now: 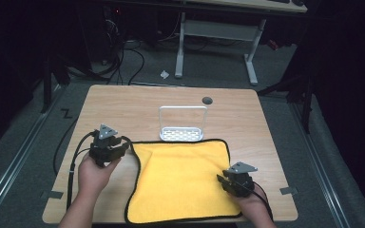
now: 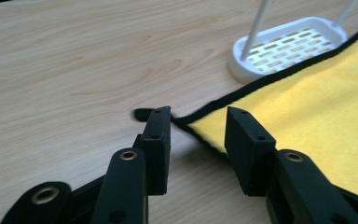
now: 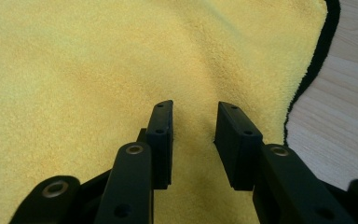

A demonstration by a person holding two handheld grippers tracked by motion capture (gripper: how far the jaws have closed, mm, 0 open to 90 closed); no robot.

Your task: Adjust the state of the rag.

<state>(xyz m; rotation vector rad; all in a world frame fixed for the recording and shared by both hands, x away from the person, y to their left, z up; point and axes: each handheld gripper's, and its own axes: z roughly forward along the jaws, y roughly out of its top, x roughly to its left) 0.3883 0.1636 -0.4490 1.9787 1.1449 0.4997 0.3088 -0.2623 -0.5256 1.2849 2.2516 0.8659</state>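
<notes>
Left gripper view: the two black jaws of the left gripper (image 2: 198, 121) stand partly apart with nothing between their pads; beyond the gap lies the near left corner of the yellow cloth (image 2: 307, 107), whose black hem runs out to a small tip on the bare wood just past the left jaw. The pads (image 2: 161, 135) do not touch the cloth. Farther off, a white perforated tray (image 2: 284, 46) with thin upright wire arms sits at the cloth's far edge, the hem lying against its base.

Right gripper view: the jaws of the right gripper (image 3: 193, 123) are about half open above the cloth's pile (image 3: 74, 84); a shallow fold of fabric rises toward the gap, but whether the pads press on it cannot be told. The black hem and the wooden table (image 3: 349, 93) appear at the right.

High view: the left gripper (image 1: 108, 149), held in the person's left hand (image 1: 94, 173), sits just off the cloth's (image 1: 180, 180) left edge near its far corner. The right gripper (image 1: 235, 183) rests over the cloth's right margin near the front. The cloth lies spread flat on the front half of the table (image 1: 123, 104), the tray (image 1: 182, 134) touching its far edge.
</notes>
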